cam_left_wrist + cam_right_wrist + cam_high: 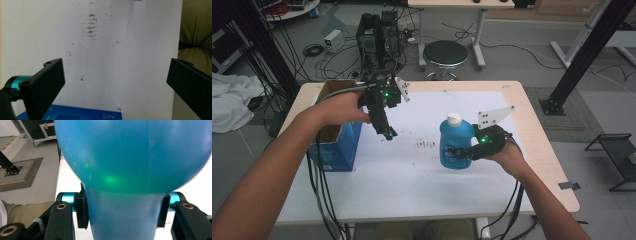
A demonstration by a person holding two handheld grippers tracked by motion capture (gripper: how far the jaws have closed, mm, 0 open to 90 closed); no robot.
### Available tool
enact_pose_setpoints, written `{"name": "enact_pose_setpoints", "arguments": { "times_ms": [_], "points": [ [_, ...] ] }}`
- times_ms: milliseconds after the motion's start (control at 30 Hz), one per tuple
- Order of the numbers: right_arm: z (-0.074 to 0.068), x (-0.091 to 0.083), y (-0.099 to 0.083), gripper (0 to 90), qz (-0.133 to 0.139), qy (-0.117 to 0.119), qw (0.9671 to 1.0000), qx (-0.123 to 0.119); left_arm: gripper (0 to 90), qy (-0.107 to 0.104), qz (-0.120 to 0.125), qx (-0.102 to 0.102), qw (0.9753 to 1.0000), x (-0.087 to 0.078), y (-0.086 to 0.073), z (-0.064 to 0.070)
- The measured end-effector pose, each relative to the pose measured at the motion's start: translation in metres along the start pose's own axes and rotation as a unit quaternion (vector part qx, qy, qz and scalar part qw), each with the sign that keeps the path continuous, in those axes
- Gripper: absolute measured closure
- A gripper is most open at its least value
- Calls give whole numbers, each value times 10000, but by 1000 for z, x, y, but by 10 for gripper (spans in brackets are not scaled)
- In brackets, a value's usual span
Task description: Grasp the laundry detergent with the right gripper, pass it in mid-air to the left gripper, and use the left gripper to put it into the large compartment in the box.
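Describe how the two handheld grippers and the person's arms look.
Both the left gripper and the right gripper are black, each lit by a small green light and topped by a grey three-cornered plate with dark dots. Teal fittings sit at the jaw bases. Black cables trail from each along the forearms, which are bare, with no sleeves in sight.

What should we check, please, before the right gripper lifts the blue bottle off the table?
1. Right gripper closed on the blue bottle: ok, both jaws press its narrow waist in the right gripper view.
2. Bottle upright on the table: ok.
3. White cap on the bottle: ok; how tightly it is screwed, cannot tell.
4. Left gripper free: ok, jaws wide apart, nothing between them.
5. Left gripper apart from the bottle: ok, it hangs beside the blue box.
6. Grip firm enough to lift: cannot tell.
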State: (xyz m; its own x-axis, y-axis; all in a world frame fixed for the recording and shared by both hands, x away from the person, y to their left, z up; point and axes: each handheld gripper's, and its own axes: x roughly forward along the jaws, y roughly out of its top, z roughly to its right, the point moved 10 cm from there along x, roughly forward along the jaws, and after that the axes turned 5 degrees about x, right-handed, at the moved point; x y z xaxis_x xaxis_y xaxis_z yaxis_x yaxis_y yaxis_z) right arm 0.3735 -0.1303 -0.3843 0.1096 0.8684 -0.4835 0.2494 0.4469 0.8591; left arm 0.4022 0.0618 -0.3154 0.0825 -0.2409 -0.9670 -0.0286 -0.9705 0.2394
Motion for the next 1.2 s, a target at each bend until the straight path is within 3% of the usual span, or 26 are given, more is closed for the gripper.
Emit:
{"name": "enact_pose_setpoints", "arguments": {
  "times_ms": [400,433,667,700,733,967,1033,1200],
  "points": [
    [-15,21,8,442,-187,367,9990,-196,17,-140,-24,113,9998,-5,12,21],
    [-16,24,10,442,-113,425,9988,-221,17,-163,-30,119,9998,-4,13,23],
    [-19,31,16,442,-94,460,9984,-307,17,-259,-56,216,9994,-4,27,30],
    [-18,34,20,442,9,474,9978,-456,17,-259,-48,225,9994,-4,28,31],
    [-20,34,18,442,-74,481,9981,-365,17,-274,-63,227,9993,-4,30,32],
    [-24,45,26,442,-124,564,9971,-489,17,-399,-63,244,9989,-3,40,38],
    [-23,49,28,443,-89,571,9962,-645,17,-425,-65,240,9988,-2,42,39],
    [-24,52,31,442,-172,570,9959,-682,17,-477,-104,233,9985,-2,45,42]
  ]
}}
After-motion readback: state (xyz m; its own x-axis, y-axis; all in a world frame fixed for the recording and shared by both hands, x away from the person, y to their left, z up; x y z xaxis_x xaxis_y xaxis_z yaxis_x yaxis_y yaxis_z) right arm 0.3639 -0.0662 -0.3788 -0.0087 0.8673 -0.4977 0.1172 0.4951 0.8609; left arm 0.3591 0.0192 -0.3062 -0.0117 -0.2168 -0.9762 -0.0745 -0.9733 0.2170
